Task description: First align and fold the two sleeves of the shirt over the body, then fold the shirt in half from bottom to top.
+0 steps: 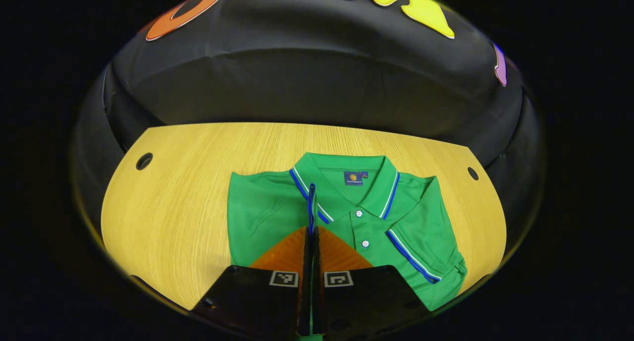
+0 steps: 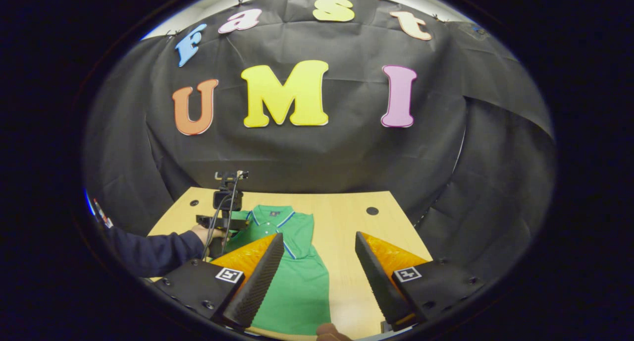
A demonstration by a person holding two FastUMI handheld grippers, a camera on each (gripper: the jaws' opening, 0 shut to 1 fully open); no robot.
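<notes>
A green polo shirt (image 1: 421, 217) with blue-and-white trim lies flat on the wooden table (image 1: 188, 192), collar toward the far wall. One sleeve (image 1: 413, 254) lies folded across the body on the right of the left gripper view. My left gripper (image 1: 312, 232) is shut on the other sleeve's trimmed cuff (image 1: 311, 202), which stands up thinly between its fingers over the shirt's left chest. In the right gripper view, my right gripper (image 2: 319, 237) hangs open above the shirt (image 2: 302, 276) and the table's near part, holding nothing. The left gripper (image 2: 223, 222) shows farther off by the collar.
A person's hand (image 2: 200, 232) and dark sleeve (image 2: 148, 252) hold the left gripper at the shirt's left side. Bare wood (image 2: 356, 261) lies right of the shirt. Round holes (image 1: 144, 161) mark the table's far corners. The black cloth wall stands close behind.
</notes>
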